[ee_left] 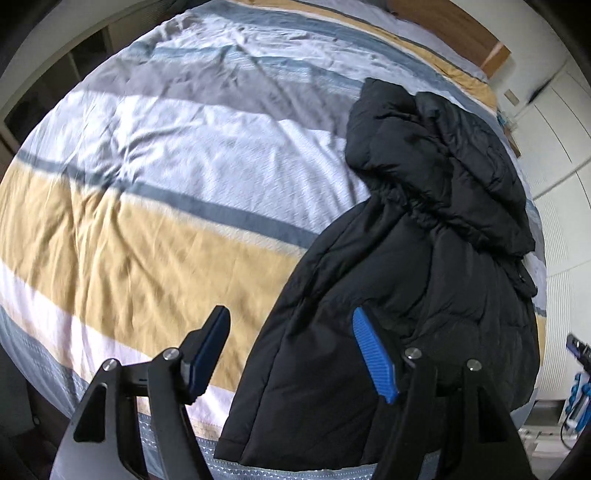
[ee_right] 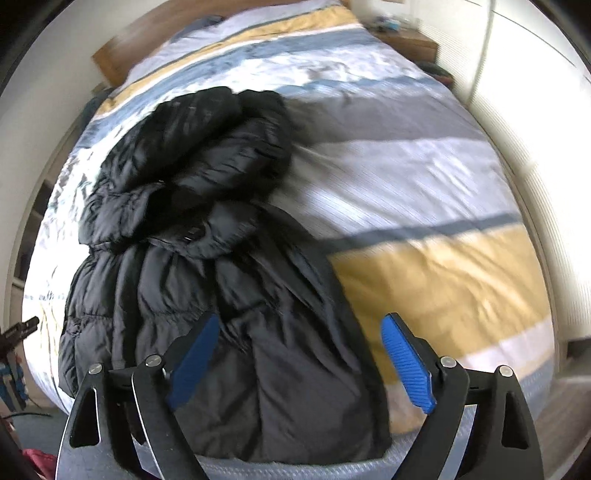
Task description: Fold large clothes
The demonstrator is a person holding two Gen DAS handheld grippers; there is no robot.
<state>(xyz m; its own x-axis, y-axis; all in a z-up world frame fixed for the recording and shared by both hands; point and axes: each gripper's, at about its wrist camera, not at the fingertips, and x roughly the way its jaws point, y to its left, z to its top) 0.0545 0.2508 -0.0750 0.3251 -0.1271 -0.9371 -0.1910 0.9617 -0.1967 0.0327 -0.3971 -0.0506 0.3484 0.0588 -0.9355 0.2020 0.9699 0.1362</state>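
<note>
A wide bed (ee_left: 155,177) fills most of both views. It is covered by a striped cover (ee_right: 424,173) with bands of white, grey, blue-grey and mustard yellow, and the cloth shows many small wrinkles. At the far end of the bed there is a wooden headboard (ee_left: 447,26), and in the right wrist view a wooden bedside table (ee_right: 410,42) stands next to the far corner.

On the bed lies a black puffer jacket (ee_left: 406,266). It is long and padded, and it lies lengthwise along one side of the bed, with its lower hem at the near edge of the mattress. The upper part, with the hood (ee_right: 195,147), is bunched and folded over toward the far end. In the left wrist view the jacket is on the right side of the bed; in the right wrist view it is on the left side (ee_right: 207,288).

The left gripper (ee_left: 291,325) hangs above the near edge of the jacket. Its jaws stand apart and nothing is between them; one blue pad is over the yellow stripe, the other over the black cloth.

The right gripper (ee_right: 299,332) is also above the lower part of the jacket. Its jaws are wide apart and empty, without touching the cloth.

Both views are a little blurred.
</note>
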